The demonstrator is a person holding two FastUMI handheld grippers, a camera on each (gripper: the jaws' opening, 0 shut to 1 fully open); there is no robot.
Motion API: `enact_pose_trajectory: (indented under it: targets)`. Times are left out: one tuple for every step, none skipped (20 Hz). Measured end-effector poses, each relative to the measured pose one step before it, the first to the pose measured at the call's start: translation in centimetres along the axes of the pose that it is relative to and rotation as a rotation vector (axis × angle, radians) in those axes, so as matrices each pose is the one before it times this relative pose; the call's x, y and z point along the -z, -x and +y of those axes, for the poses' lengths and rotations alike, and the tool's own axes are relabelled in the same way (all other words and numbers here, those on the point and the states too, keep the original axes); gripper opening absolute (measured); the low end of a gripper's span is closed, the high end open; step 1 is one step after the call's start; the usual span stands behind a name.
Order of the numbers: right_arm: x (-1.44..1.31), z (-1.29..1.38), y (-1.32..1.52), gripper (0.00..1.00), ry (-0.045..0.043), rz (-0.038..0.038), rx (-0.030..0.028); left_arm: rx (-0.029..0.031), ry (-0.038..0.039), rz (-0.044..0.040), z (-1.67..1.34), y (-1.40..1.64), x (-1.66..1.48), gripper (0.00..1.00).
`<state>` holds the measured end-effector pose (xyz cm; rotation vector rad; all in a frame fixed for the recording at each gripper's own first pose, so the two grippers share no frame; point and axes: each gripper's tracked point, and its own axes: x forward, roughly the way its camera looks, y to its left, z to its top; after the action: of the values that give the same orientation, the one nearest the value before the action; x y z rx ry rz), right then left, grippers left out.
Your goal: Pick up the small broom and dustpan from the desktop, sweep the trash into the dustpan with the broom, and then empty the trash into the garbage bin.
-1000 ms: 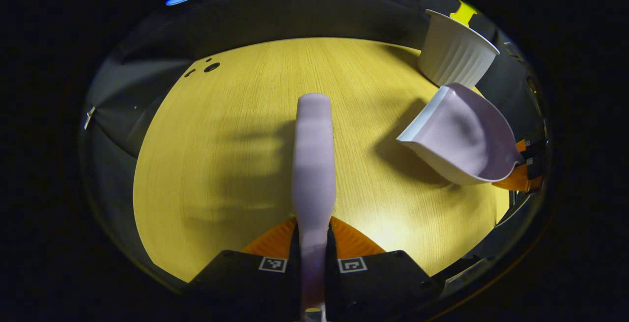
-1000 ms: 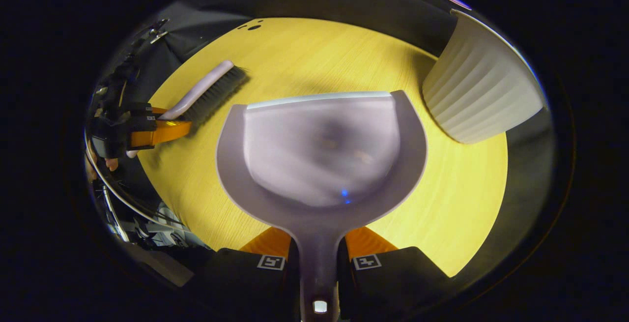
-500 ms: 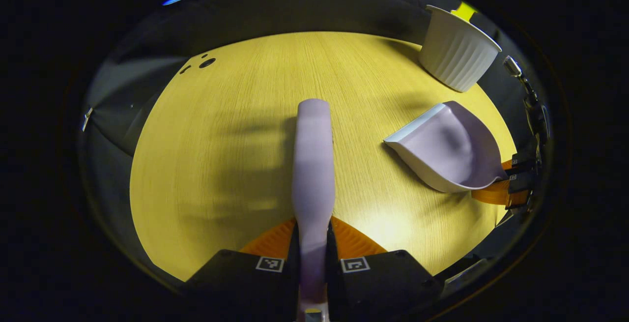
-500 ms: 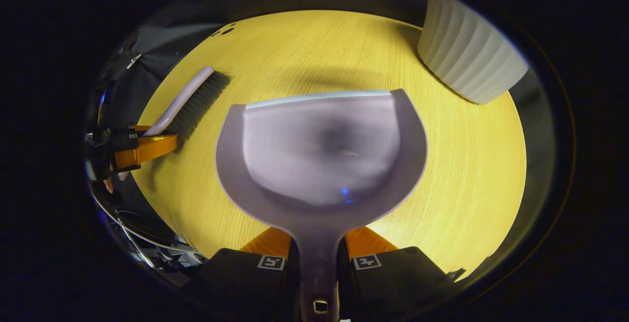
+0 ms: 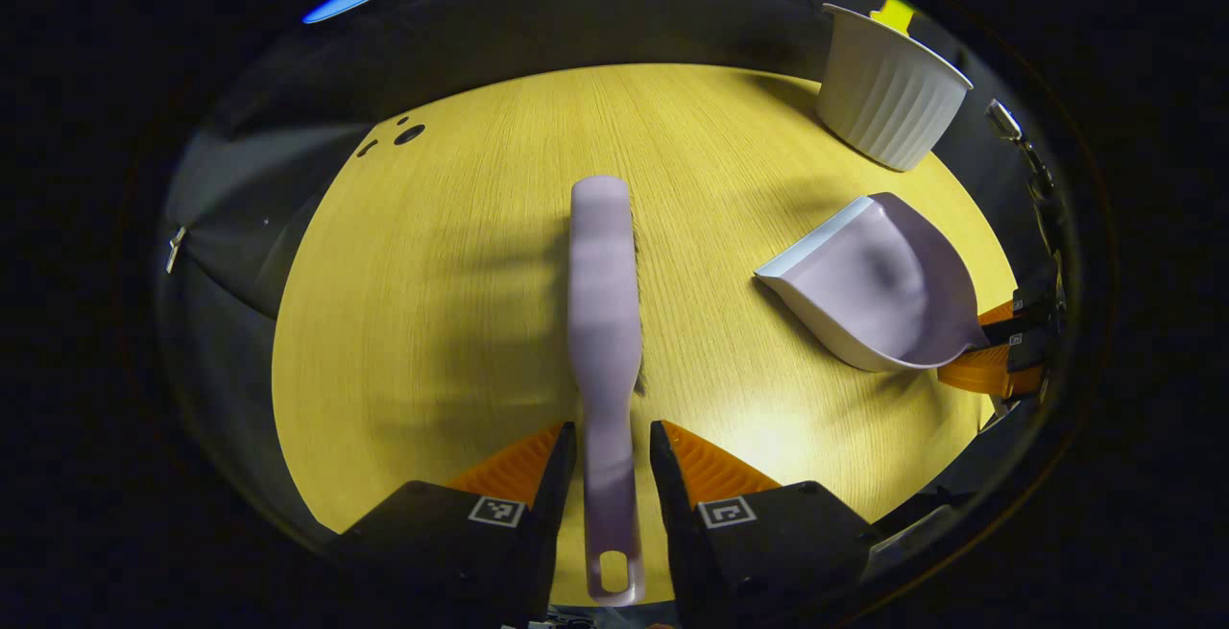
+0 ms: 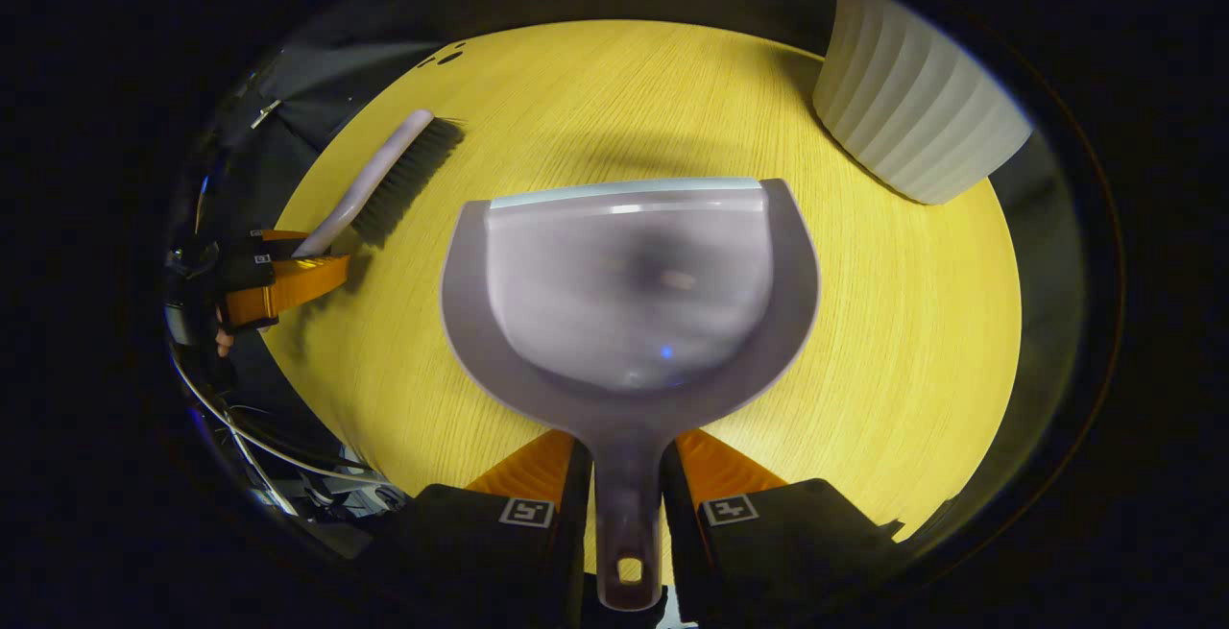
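Broom lies loose between my open left fingers; my right fingers look slack beside the dustpan handle.

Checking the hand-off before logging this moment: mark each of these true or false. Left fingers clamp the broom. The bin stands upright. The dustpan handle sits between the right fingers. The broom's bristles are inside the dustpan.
1. The left hand-held gripper clamps the broom. False: its fingers stand apart from the handle, with a gap on each side.
2. The garbage bin stands upright. True.
3. The dustpan has its handle between the right hand-held gripper fingers. True.
4. The bristles rest inside the dustpan. False: broom and dustpan are apart on the desktop.
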<state>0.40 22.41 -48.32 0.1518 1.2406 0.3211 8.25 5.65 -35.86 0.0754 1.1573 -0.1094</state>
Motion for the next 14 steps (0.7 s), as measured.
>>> enact_pose_trajectory:
  targets:
    - [-0.224,-0.094,0.86,0.41,-0.00406,-0.0123,-0.00614,-0.00354,-0.00612,-0.0083,0.034,0.33,-0.004,0.51]
    - [-0.147,0.004,0.75,0.41,-0.00128,-0.01049,-0.00611,-0.00209,-0.00601,-0.00937,0.043,0.44,-0.134,0.51]
    - [-0.081,0.055,0.77,0.41,-0.00059,-0.00993,-0.0038,-0.00298,-0.00444,-0.01246,0.099,0.476,-0.209,0.51]
    - [-0.331,0.015,0.9,0.51,-0.00075,-0.01943,-0.00344,-0.00095,-0.00264,-0.01164,0.035,0.6,-0.218,0.51]
    - [-0.635,-0.034,1.254,0.41,-0.00329,-0.03244,-0.00094,-0.00146,-0.00185,-0.0239,-0.99,1.419,-0.207,0.51]
    - [-0.97,0.322,1.727,0.4,-0.00392,-0.04273,-0.00781,0.00217,-0.00341,-0.02914,-0.336,1.188,-0.708,0.51]
    - [-0.69,0.151,0.862,0.4,-0.00197,-0.02501,-0.00433,0.00215,-0.00094,-0.02264,-0.12,0.873,-0.726,0.52]
    - [-0.555,0.215,0.879,0.41,0.00176,-0.02764,-0.00466,0.00246,0.00296,-0.02626,-0.226,0.798,-0.79,0.51]
    - [-0.637,0.167,0.87,0.4,0.00564,-0.02779,-0.00107,0.00166,0.00727,-0.02719,-0.212,0.767,-0.858,0.51]
    - [-0.723,0.252,0.818,0.4,0.00517,-0.03426,-0.00104,0.00304,0.0091,-0.02807,-0.224,0.936,-0.742,0.51]
    - [-0.731,0.26,0.863,0.4,0.0069,-0.03459,-0.00064,0.00417,0.00885,-0.03277,-0.231,0.87,-1.009,0.51]
    - [-0.653,0.102,0.909,0.4,0.00764,-0.0325,0.00369,0.00142,0.00412,-0.03528,-0.214,0.854,-0.948,0.51]
    - [-0.809,-0.002,0.801,0.4,0.00957,-0.03351,0.00797,-0.00512,-0.00049,-0.03171,-0.03,0.836,-0.898,0.51]
    - [-0.764,-0.017,0.679,0.41,0.00941,-0.0324,0.00851,-0.00911,-0.00573,-0.03443,0.088,0.785,-0.864,0.51]
